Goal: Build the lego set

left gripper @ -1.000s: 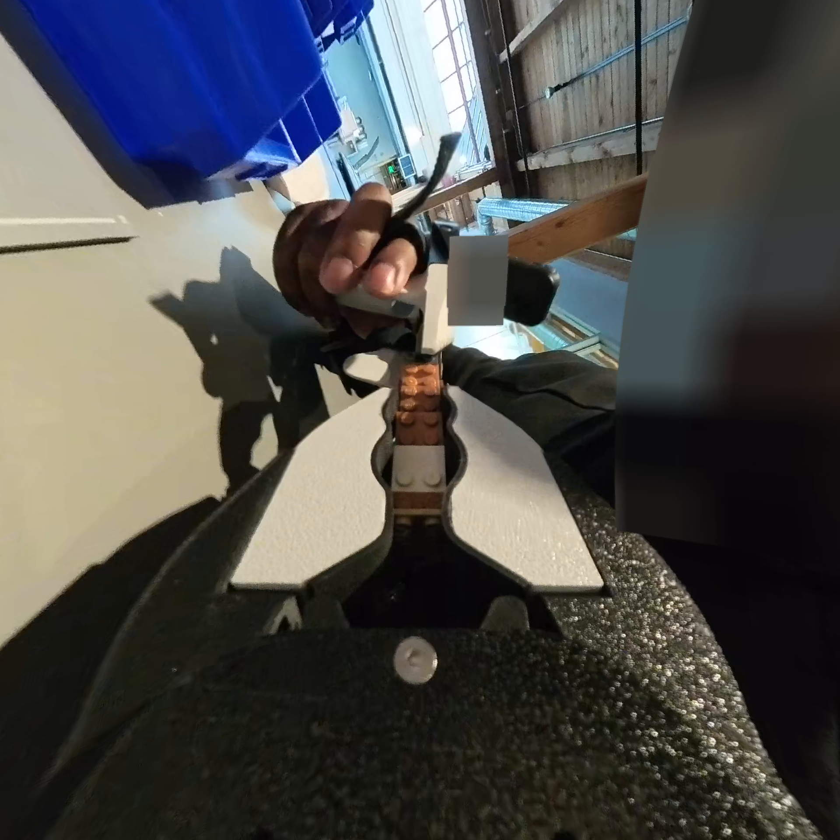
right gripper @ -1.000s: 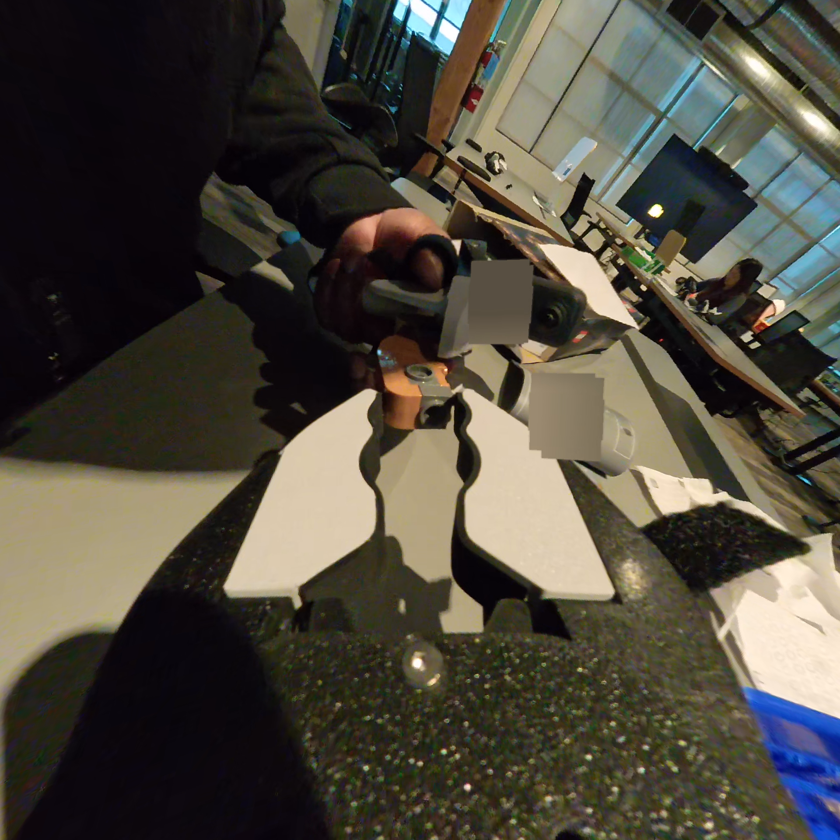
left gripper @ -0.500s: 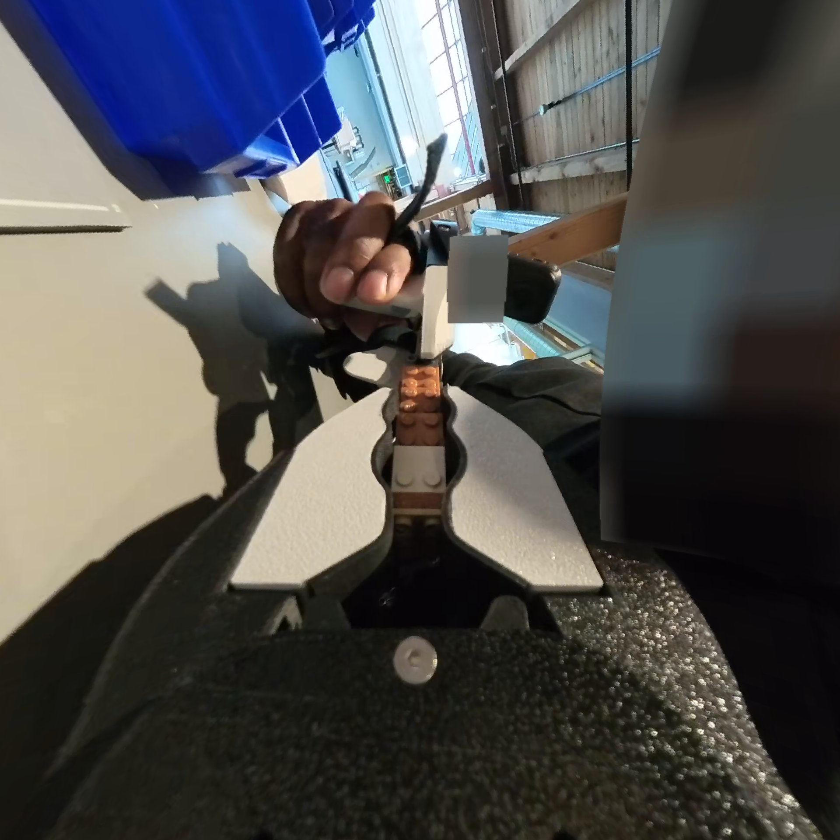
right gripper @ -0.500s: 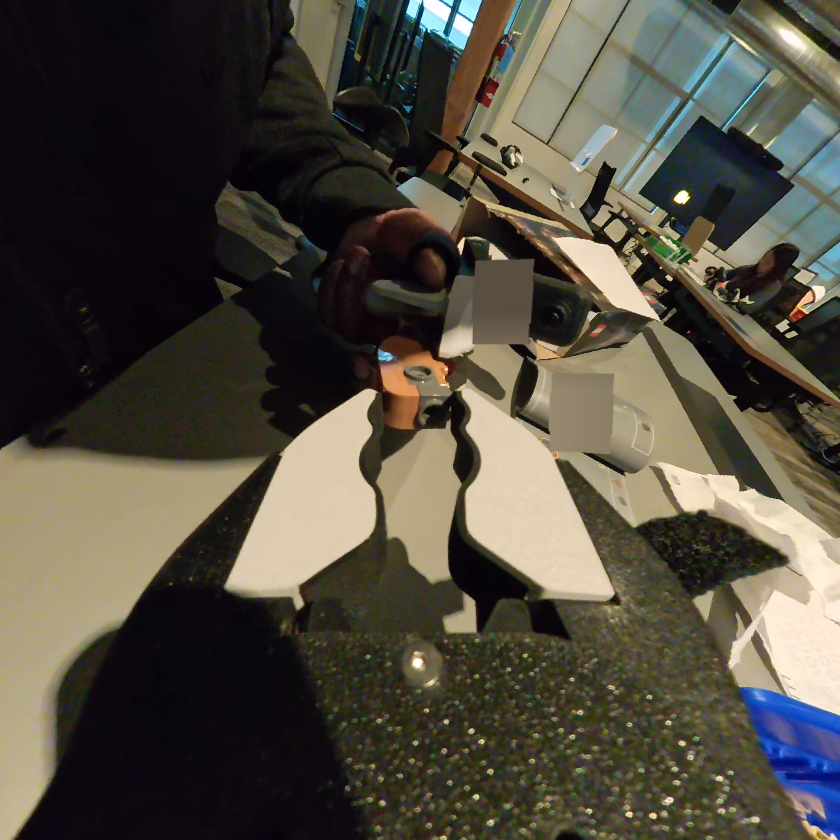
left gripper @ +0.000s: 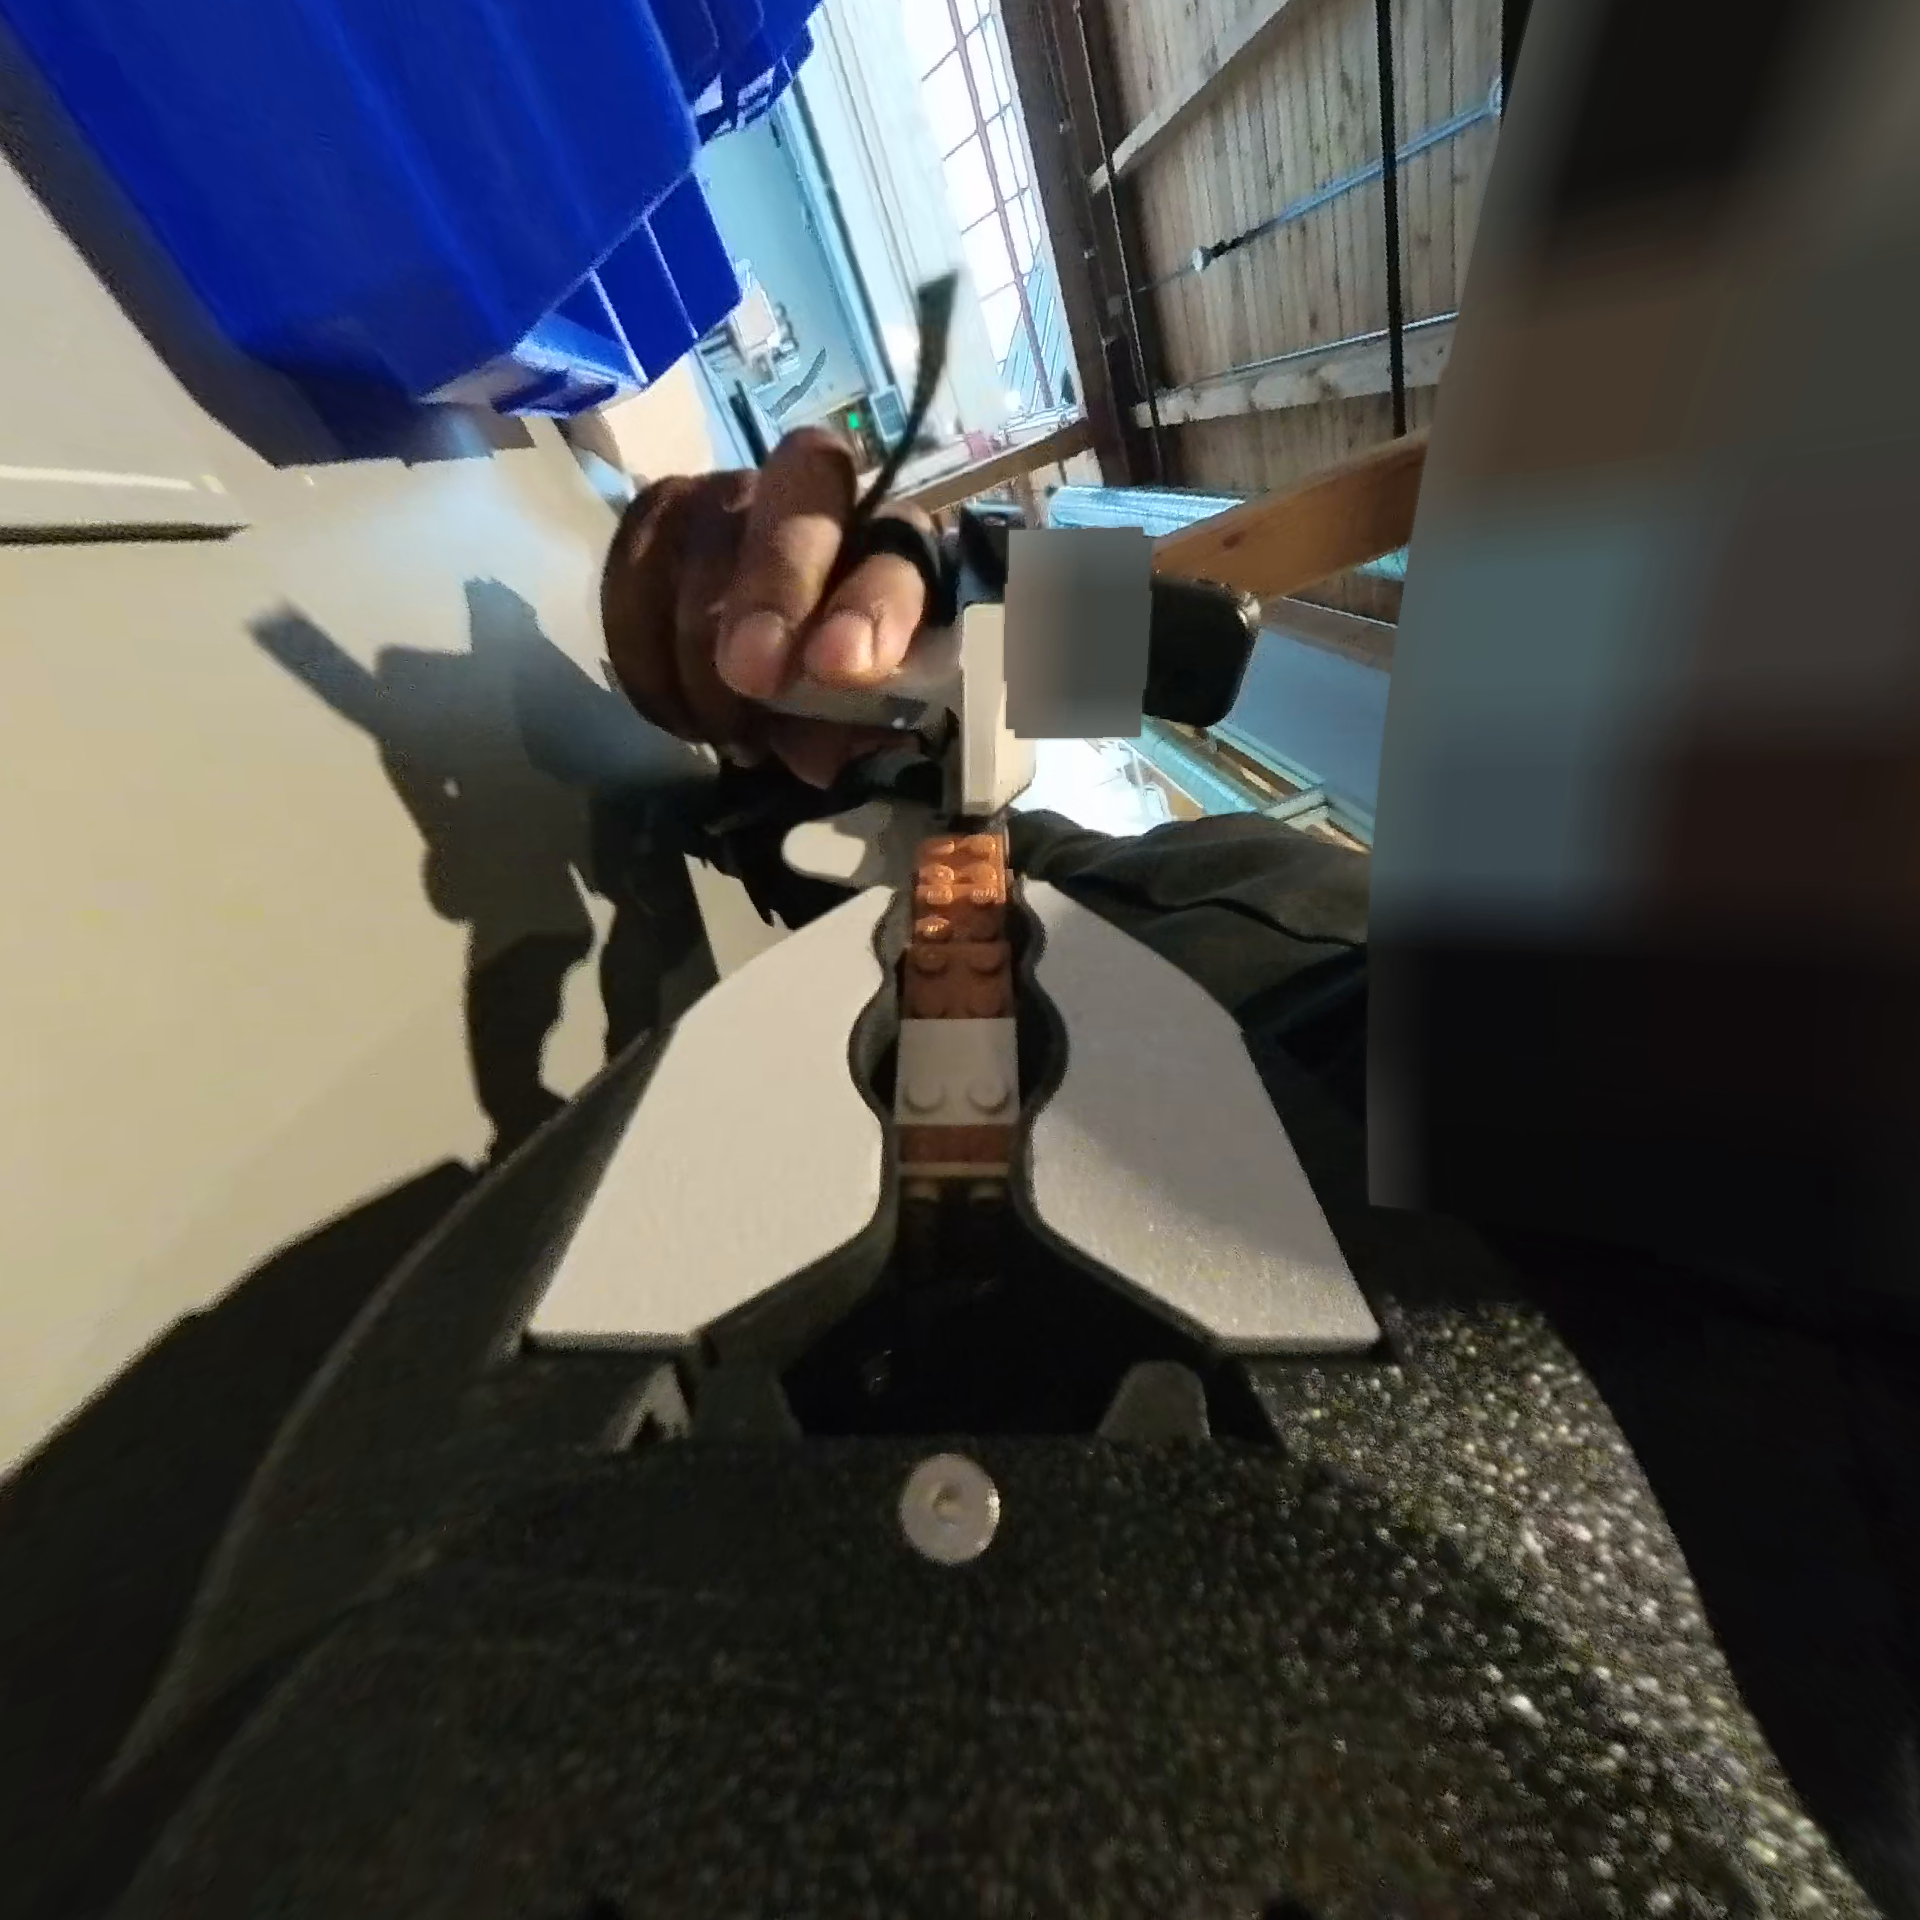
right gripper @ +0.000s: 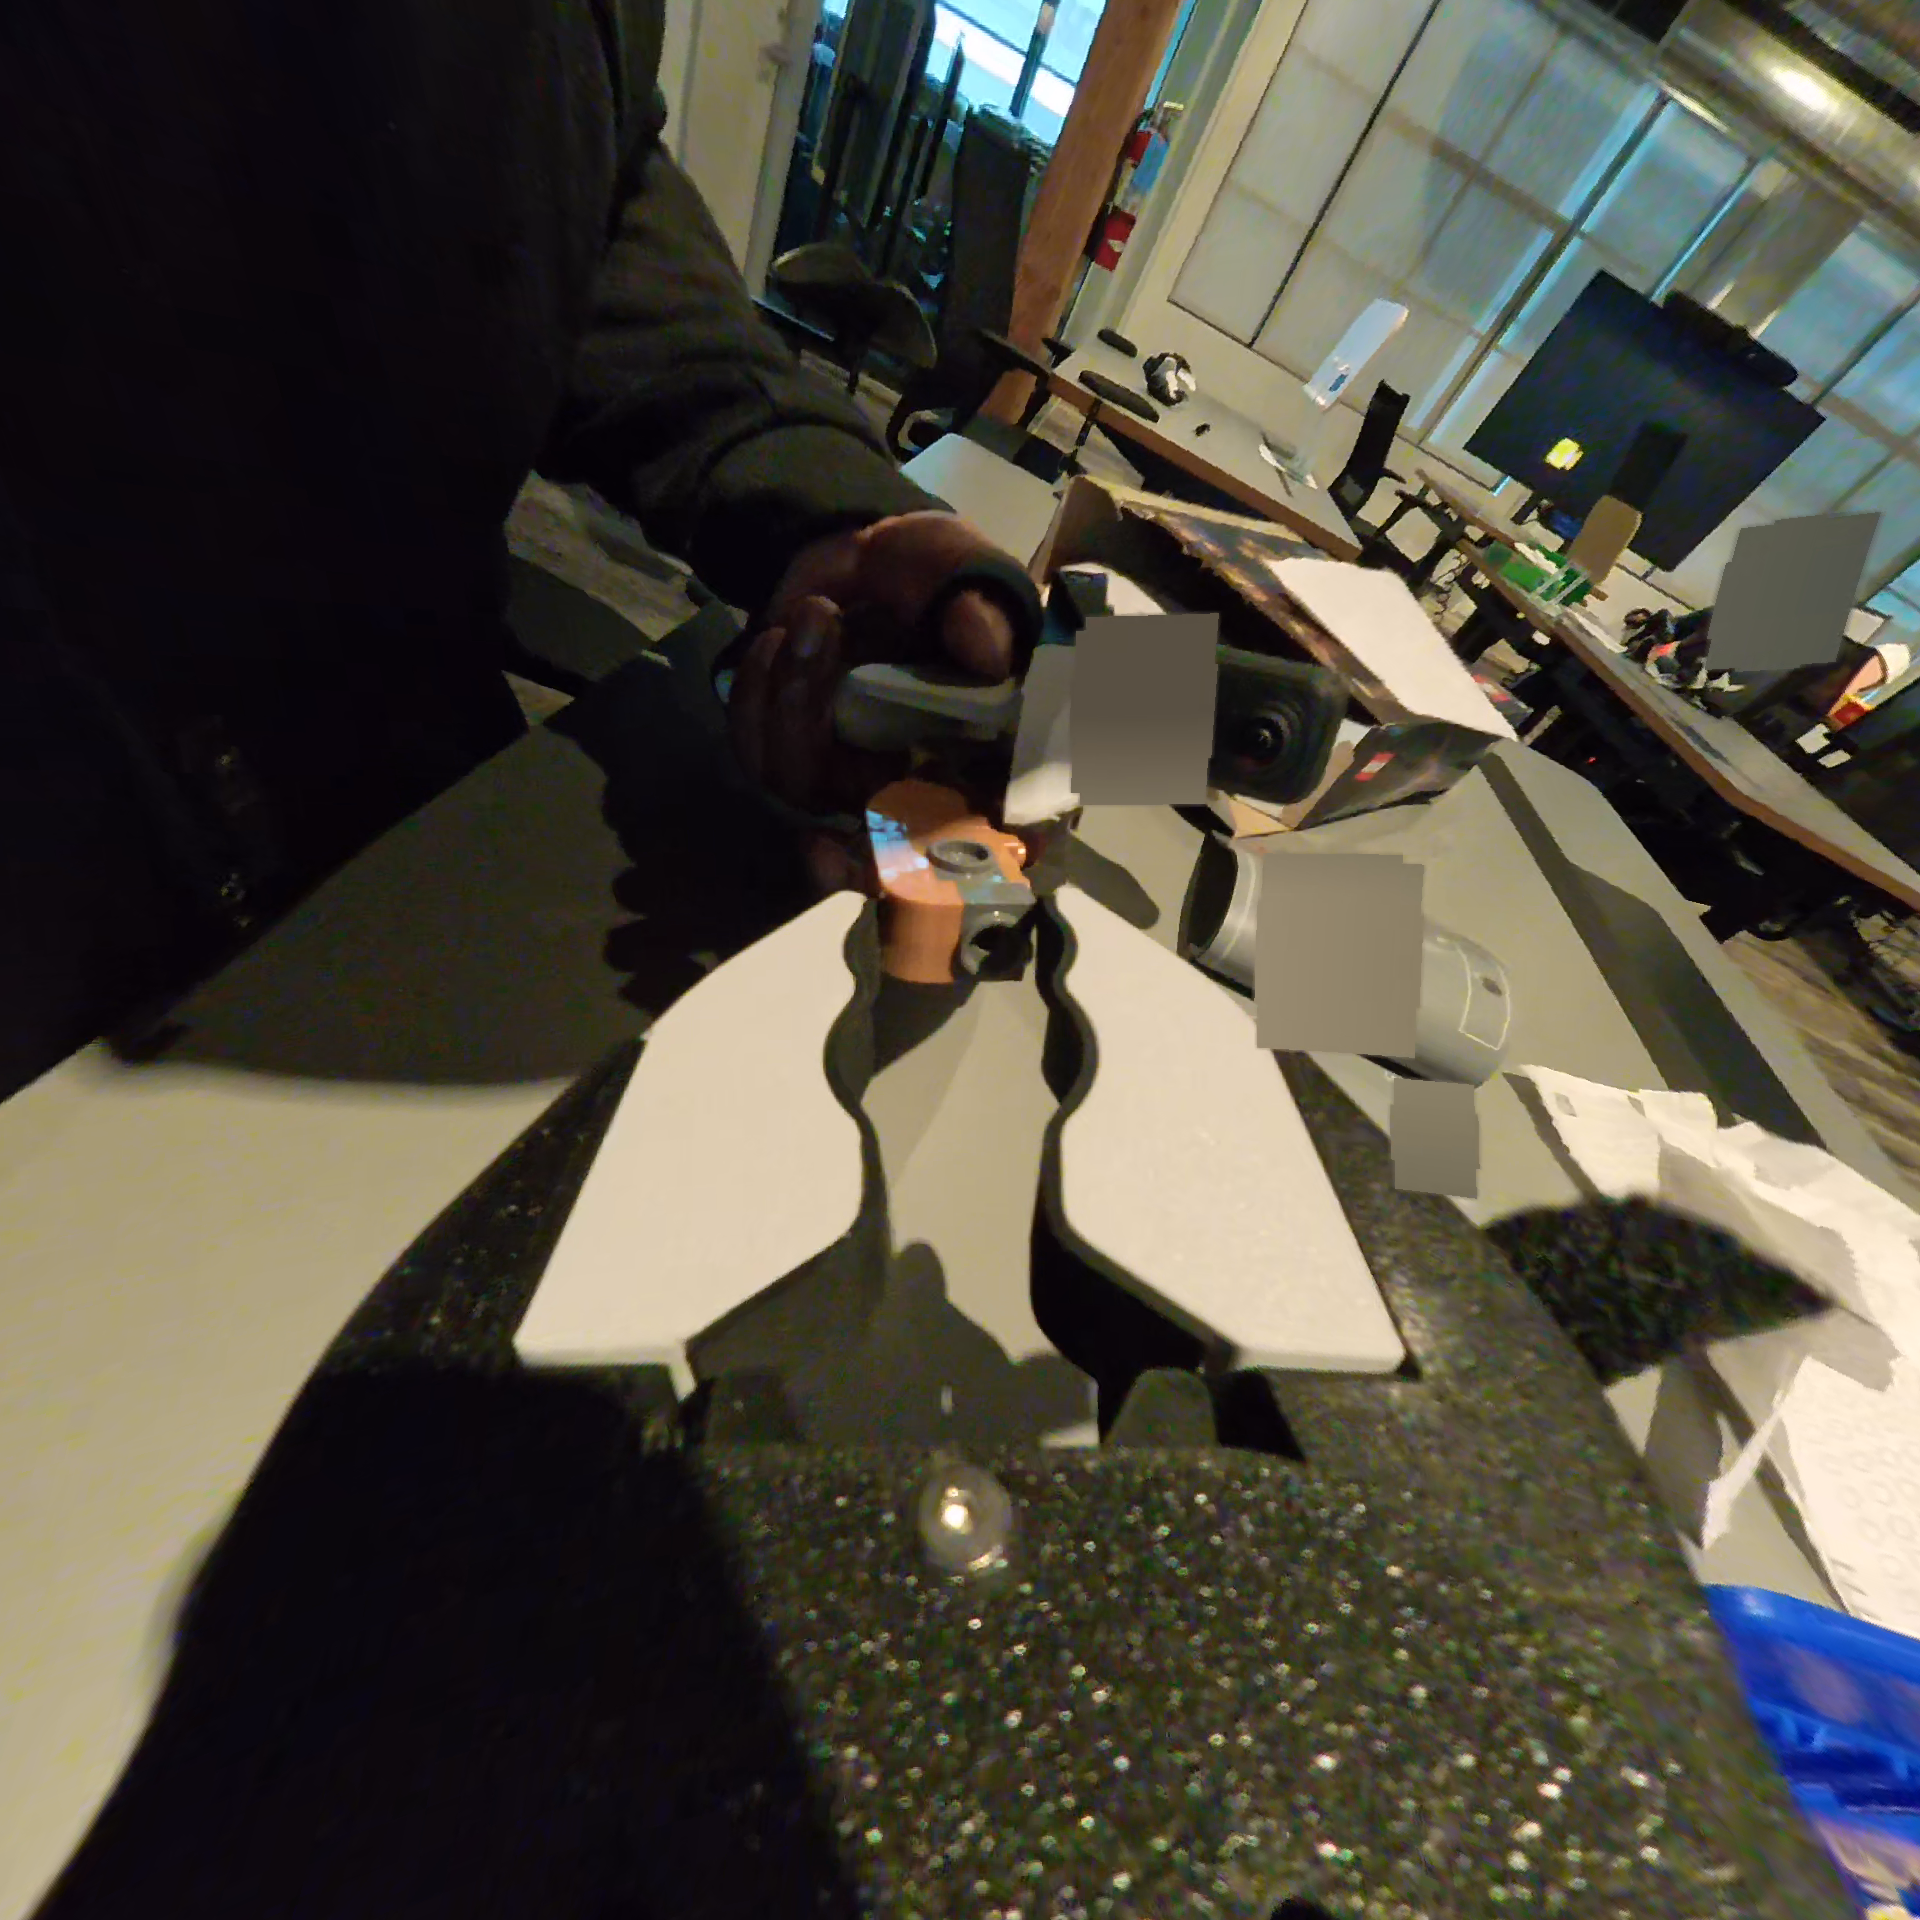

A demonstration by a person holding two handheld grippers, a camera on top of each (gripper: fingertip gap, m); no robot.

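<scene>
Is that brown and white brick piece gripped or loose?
Gripped. The left hand-held gripper has its fingers pressed against both sides of the brick assembly, off the table.

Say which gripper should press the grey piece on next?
Right, probably. The right gripper sits at the grey piece, while the left gripper is shut on the brown stack, bracing it.

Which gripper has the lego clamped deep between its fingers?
The left gripper: the brown-and-white lego assembly lies along its gap. The right gripper meets it only at its tips.
</scene>
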